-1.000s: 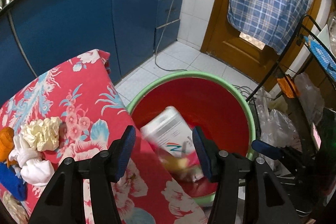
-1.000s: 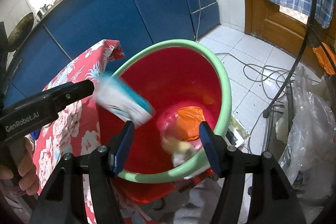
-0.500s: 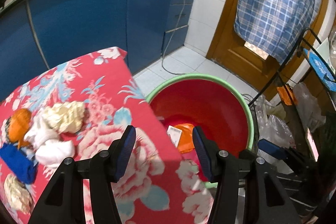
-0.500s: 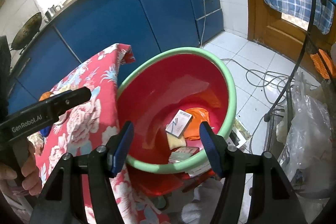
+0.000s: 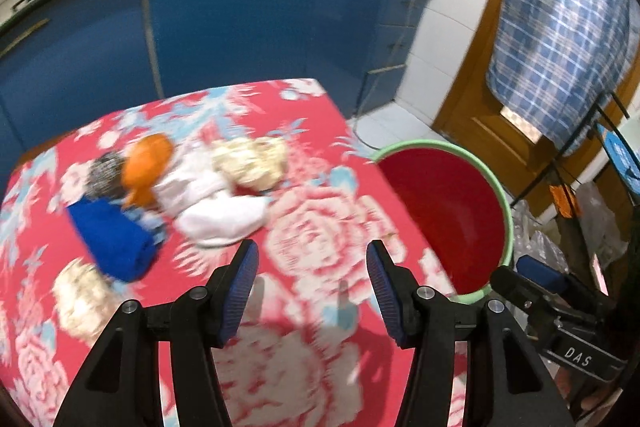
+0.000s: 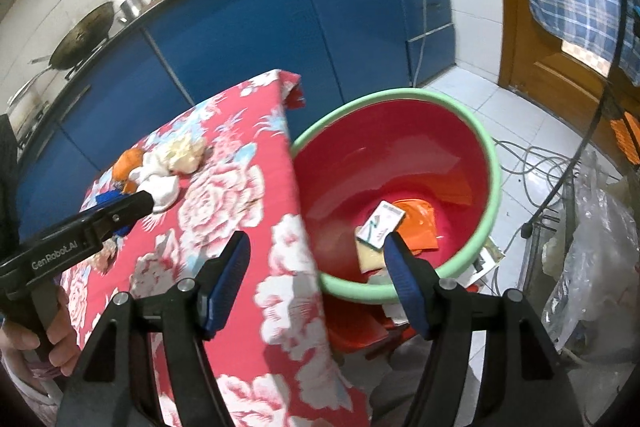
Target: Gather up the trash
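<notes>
Left tool spread, empty | right tool opening, empty | crumpled white paper wad centre-left on floral red tabletop | light, soft (probably); pinch its bulk.

A cluster of trash lies on the surface covered in red floral cloth: a crumpled cream paper wad, touching a white crumpled tissue just in front of it, an orange scrap to their left, a grey scrunched ball beside the orange one, and a blue rolled piece lying nearest of the group. Another cream wad sits apart, closer to the near-left edge. Beside the surface's edge stands a red basin with a green rim, holding a small white carton tilted over an orange wrapper and a pale yellowish scrap.
</notes>
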Tool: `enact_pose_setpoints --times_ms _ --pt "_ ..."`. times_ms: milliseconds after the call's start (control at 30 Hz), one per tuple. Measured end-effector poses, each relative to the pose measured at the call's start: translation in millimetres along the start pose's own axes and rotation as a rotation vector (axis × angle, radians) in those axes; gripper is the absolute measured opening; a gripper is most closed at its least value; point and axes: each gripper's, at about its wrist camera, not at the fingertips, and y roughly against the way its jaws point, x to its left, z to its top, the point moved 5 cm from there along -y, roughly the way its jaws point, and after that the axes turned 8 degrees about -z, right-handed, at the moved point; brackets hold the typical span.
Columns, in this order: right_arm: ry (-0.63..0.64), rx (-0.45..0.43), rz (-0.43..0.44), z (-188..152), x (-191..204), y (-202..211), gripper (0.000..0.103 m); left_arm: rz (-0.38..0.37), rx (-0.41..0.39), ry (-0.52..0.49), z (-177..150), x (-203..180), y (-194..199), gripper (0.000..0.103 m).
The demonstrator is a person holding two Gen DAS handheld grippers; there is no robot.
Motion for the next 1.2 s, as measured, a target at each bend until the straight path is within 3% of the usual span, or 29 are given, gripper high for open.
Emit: enact_pose_setpoints --times_ms 467,700,933,1200 --pt "0.111 0.031 0.047 -8 62 -9 0.073 0.166 -0.069 0.122 -30 89 49 0.058" --pt "0.149 0.042 0.065 -6 88 -15 0.075 0.246 -0.072 0.204 -41 131 54 0.064" --pt "0.189 0.049 0.084 0 117 -27 0.080 0.261 -0.055 0.264 -51 156 46 0.066" --pt "0.242 0.078 0.100 10 155 -56 0.081 0.206 -0.061 0.291 -54 164 35 0.066"
